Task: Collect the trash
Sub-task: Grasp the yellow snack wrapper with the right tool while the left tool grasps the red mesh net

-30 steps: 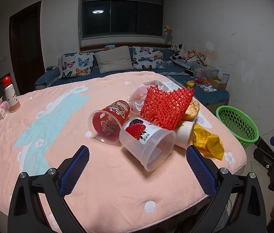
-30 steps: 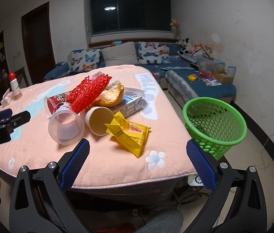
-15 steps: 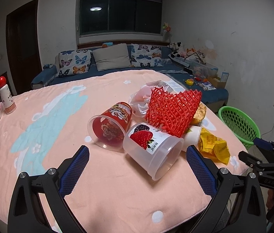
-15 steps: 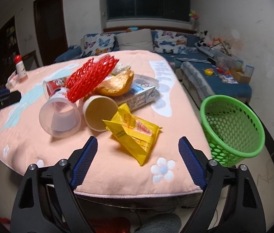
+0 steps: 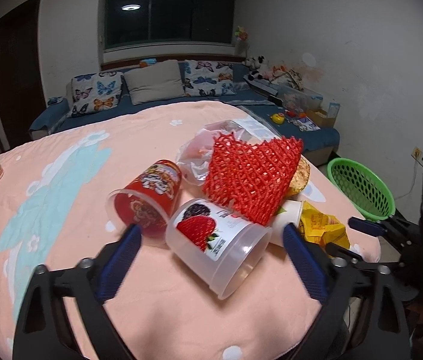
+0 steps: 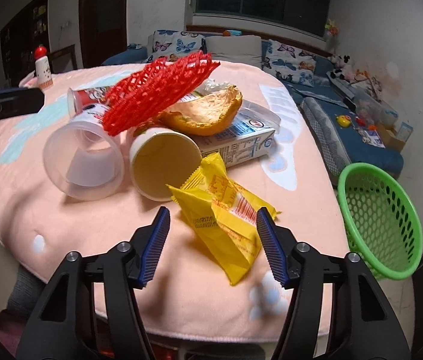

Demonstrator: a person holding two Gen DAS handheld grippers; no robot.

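Right now the right gripper point(image 6: 212, 241) jaws, just closing, straddled the yellow wrapper point(image 6: 226, 213) without pinching it yet; left gripper point(image 5: 211, 255) jaws wide around the strawberry cup point(image 5: 217, 243); green basket point(image 6: 382, 225) at 3 o'clock.

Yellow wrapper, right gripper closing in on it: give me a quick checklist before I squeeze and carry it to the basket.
1. Yellow wrapper between the right gripper fingers: ok; jaws have just been closing, pads not yet pressing.
2. Wrapper free of the paper cup: not ok; its far end lies against the cup's rim.
3. Green basket upright, mouth open: ok.
4. Left gripper clear of the right one: ok; it straddles the strawberry tub, not gripping.
5. Room left inside the basket: cannot tell.
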